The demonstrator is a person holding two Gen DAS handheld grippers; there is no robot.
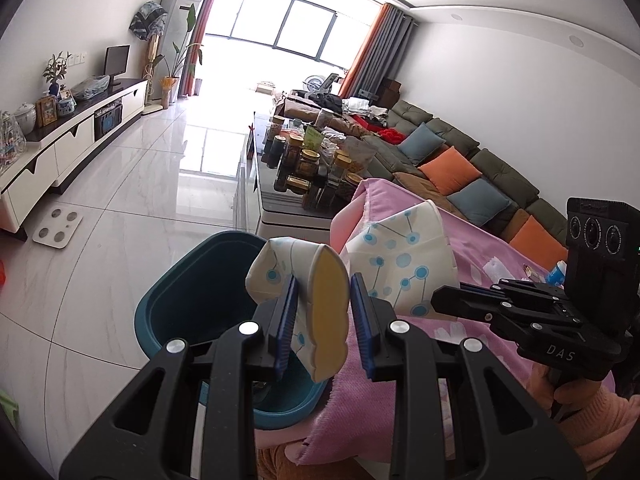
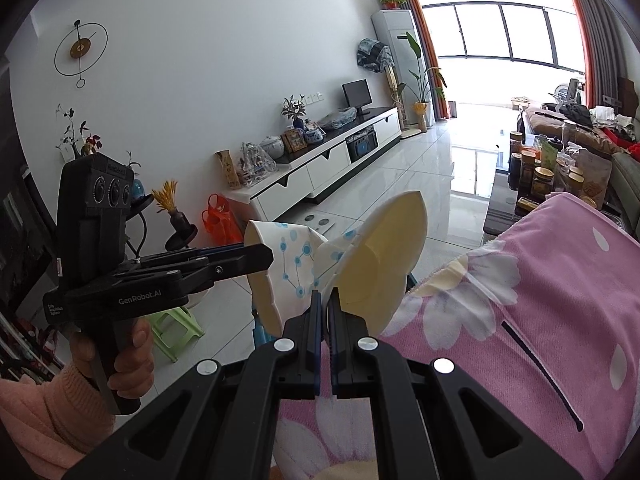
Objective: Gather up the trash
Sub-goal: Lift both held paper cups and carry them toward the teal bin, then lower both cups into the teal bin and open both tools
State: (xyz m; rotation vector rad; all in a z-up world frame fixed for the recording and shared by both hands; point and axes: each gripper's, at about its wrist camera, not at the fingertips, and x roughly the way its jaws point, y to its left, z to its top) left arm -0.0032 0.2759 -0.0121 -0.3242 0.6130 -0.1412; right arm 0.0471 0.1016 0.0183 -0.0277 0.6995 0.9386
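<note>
A crushed paper cup (image 1: 320, 304) is pinched between the narrowly parted pads of the left gripper (image 1: 326, 320), held just above the rim of the teal bin (image 1: 192, 304). A second flattened cup (image 2: 384, 264) is clamped in the tightly closed right gripper (image 2: 325, 320), beside the pink blanket (image 2: 540, 292). Both cups are carried close together, and an orange sleeve (image 2: 48, 412) is glimpsed behind the left handle.
</note>
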